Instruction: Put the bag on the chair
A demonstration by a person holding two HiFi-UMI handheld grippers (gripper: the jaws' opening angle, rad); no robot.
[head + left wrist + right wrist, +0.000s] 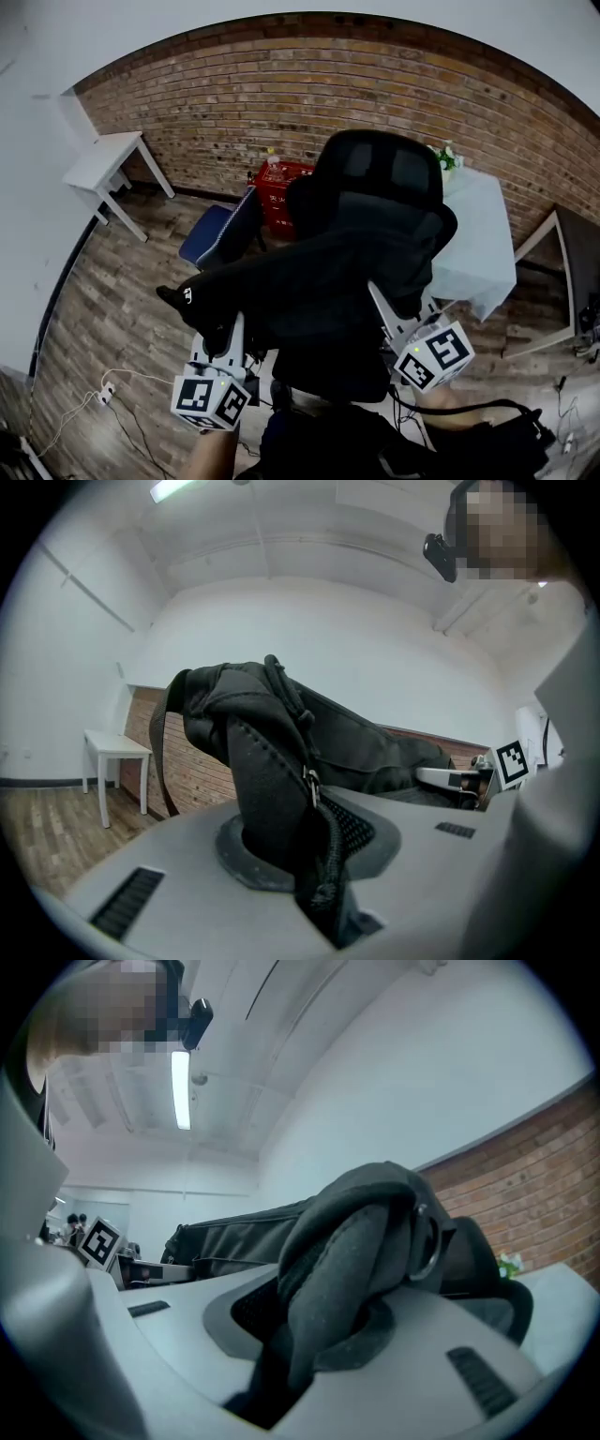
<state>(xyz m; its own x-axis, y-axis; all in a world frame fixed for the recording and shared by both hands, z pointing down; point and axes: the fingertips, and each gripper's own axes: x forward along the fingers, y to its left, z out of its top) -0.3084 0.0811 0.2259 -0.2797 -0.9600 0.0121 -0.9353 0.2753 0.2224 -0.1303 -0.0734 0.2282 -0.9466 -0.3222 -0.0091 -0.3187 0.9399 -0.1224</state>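
Bag (309, 281), one, clamped by left gripper (236, 328), right gripper (380, 300).

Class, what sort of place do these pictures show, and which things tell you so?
Probably an office or workroom: a black office chair, a small white table, a brick wall and a wood floor.

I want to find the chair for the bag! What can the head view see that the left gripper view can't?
Only the head view: the black office chair, a red basket and a blue chair. Only the left gripper view: a ceiling light and a metal zipper pull. Both: the black bag, the white side table and the brick wall.
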